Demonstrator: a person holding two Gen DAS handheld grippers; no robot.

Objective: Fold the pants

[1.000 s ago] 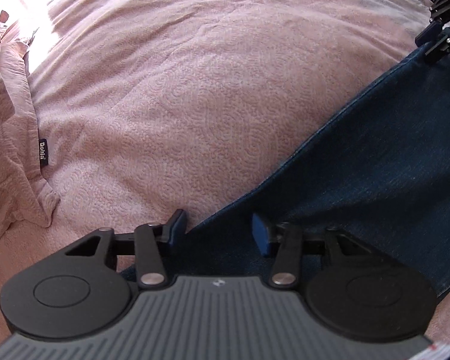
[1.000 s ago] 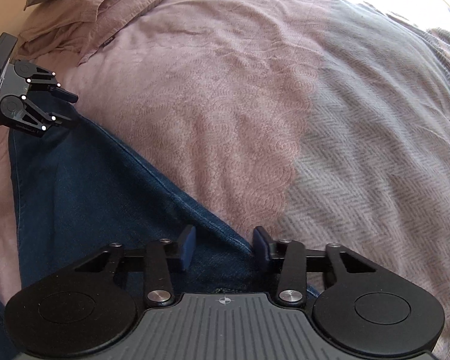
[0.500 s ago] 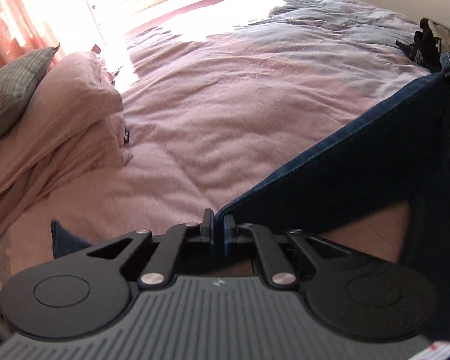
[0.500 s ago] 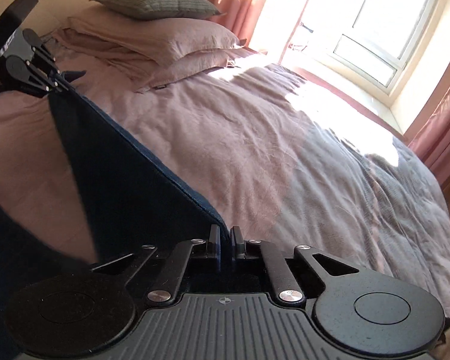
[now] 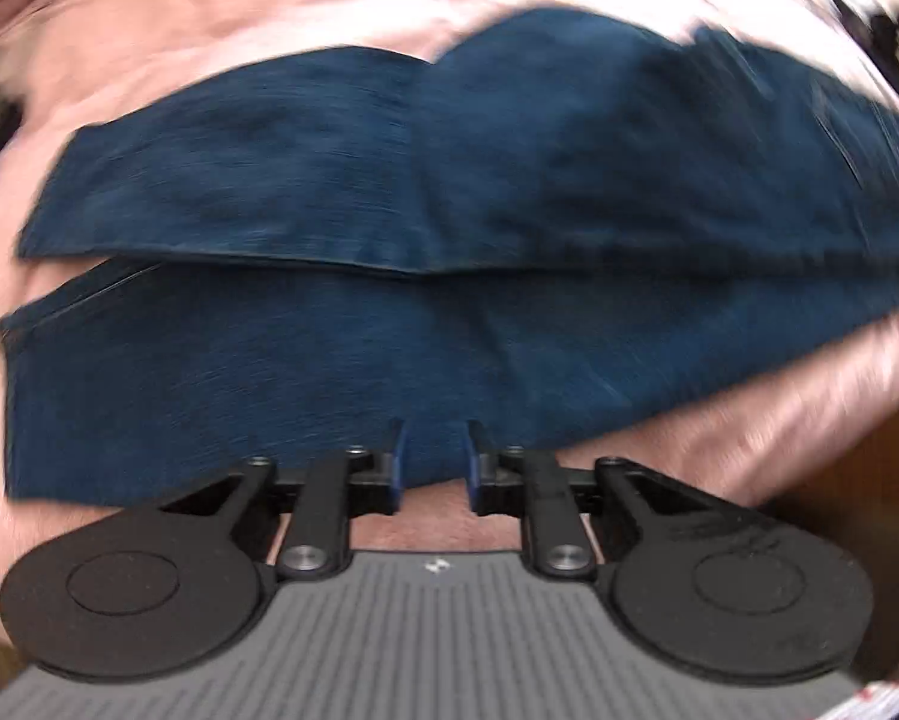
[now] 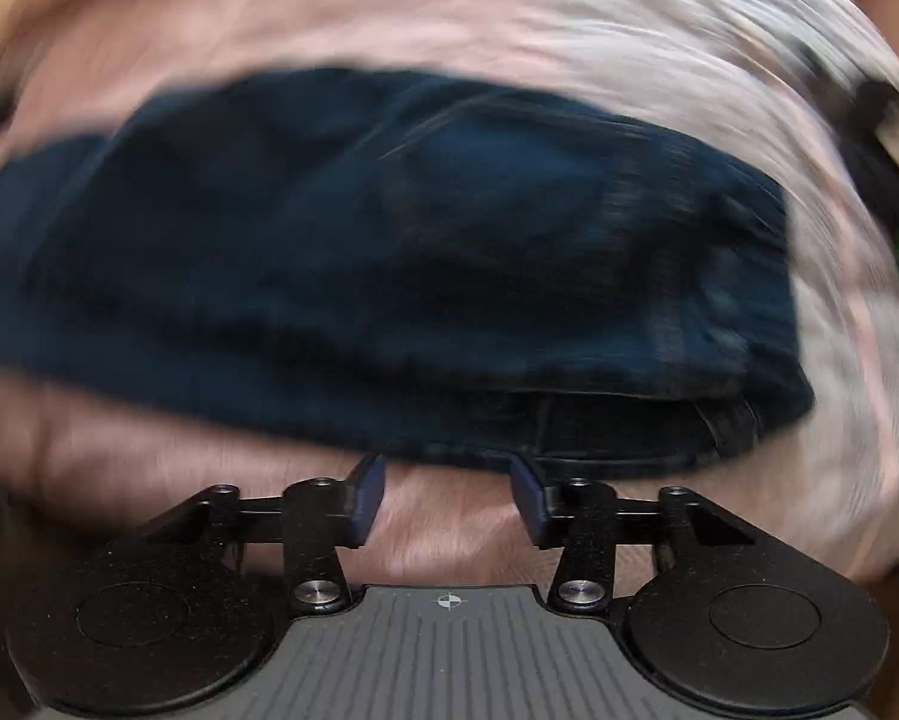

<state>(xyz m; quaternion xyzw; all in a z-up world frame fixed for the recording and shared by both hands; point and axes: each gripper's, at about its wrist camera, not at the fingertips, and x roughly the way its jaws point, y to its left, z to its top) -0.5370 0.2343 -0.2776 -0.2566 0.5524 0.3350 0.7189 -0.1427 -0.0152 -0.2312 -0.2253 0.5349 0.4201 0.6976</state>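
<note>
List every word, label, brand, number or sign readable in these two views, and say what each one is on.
No readable words, brands or numbers in either view.
A small white emblem on the left gripper body: too small to read.
A crosshair sign, no letters, on the right gripper body.
The jeans and the bedspread: blurred, no label visible.

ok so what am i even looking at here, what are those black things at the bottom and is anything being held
Each picture comes from a small camera mounted on a handheld two-finger gripper; a person holds one in each hand. The black shapes at the bottom are the gripper's own body and linkages, with blue-padded fingers pointing forward.

One view is from the left gripper, the other from the right gripper. Both pictures are blurred by motion.

On the pink bedspread lie dark blue jeans, folded over so one layer rests on another. In the right view a grey blanket covers the far part of the bed.

Nothing is held: both grippers are open, their fingers apart at the near edge of the jeans.
</note>
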